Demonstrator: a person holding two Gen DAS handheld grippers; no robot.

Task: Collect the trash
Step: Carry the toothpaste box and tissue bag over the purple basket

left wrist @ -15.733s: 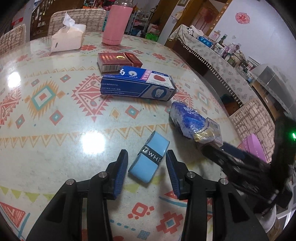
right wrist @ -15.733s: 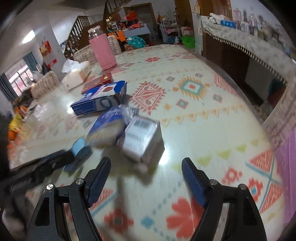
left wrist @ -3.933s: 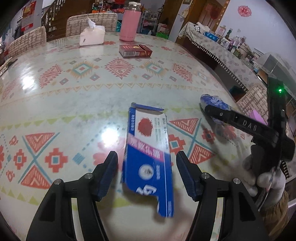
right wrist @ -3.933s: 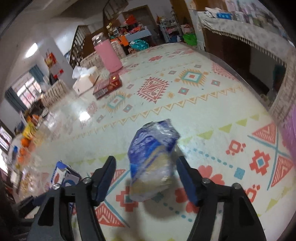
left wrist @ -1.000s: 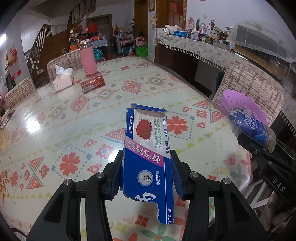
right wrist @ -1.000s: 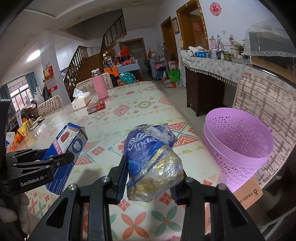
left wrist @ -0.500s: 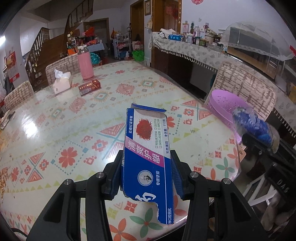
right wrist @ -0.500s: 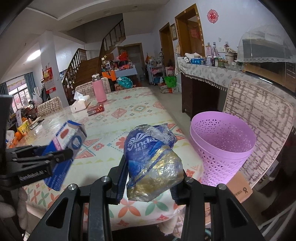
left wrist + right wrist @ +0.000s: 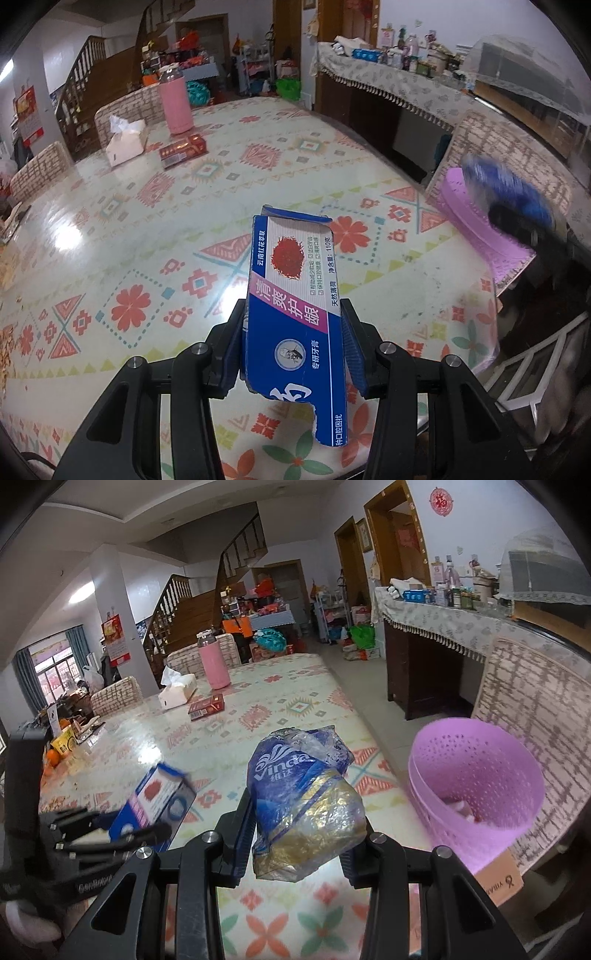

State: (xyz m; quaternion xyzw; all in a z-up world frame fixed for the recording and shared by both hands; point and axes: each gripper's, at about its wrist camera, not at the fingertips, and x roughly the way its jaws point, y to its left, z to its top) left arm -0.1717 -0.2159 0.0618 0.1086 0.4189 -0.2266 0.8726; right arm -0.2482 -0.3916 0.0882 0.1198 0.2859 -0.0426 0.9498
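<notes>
My left gripper (image 9: 293, 350) is shut on a blue toothpaste box (image 9: 295, 295) with a torn lower end, held up above the patterned table (image 9: 147, 229). My right gripper (image 9: 301, 838) is shut on a crumpled blue and gold plastic wrapper (image 9: 303, 801). A pink perforated basket (image 9: 476, 794) stands to the right of the table's edge, on a chair, with some trash inside. In the left wrist view the wrapper (image 9: 513, 192) shows blurred over the basket (image 9: 476, 221). The right wrist view has the box (image 9: 155, 805) in the left gripper at lower left.
On the far part of the table stand a pink bottle (image 9: 175, 101), a tissue pack (image 9: 123, 142) and a red carton (image 9: 183, 149). A woven chair (image 9: 535, 709) backs the basket. A sideboard with a lace cloth (image 9: 443, 624) runs along the right wall.
The right gripper with the wrapper has risen and moved toward the basket. The left gripper with the box has hardly moved; both grips are unchanged.
</notes>
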